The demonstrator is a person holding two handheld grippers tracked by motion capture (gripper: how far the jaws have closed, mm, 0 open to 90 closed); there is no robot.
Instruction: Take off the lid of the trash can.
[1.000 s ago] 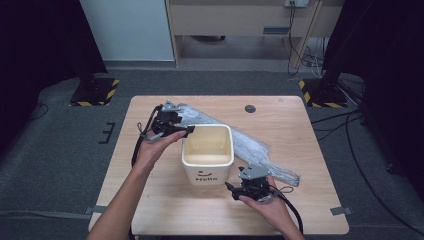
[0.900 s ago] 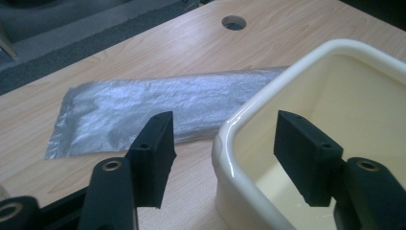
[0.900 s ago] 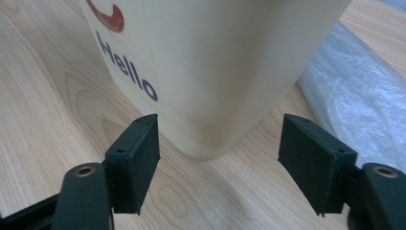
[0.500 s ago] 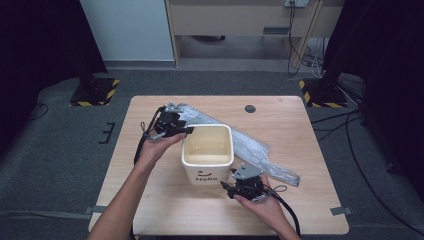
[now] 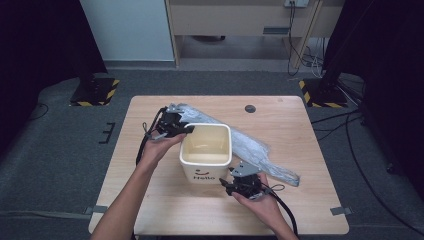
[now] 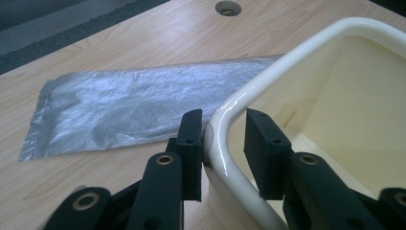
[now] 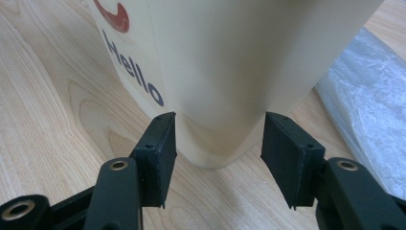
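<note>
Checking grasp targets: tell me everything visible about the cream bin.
The cream bin is a glossy, plastic-looking square tub with rounded corners and a rolled rim, open-topped, nothing visible inside, "Hello" printed on its near side. It stands upright mid-table, over part of a crinkled silver bag. The left tongs straddle its rim at a corner, the outer pad touching, the inner one just off; they have just been closing. The right tongs flank its lower corner with gaps, also closing.

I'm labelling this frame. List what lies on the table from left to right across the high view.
left gripper → cream bin → right gripper → clear plastic bag
</note>
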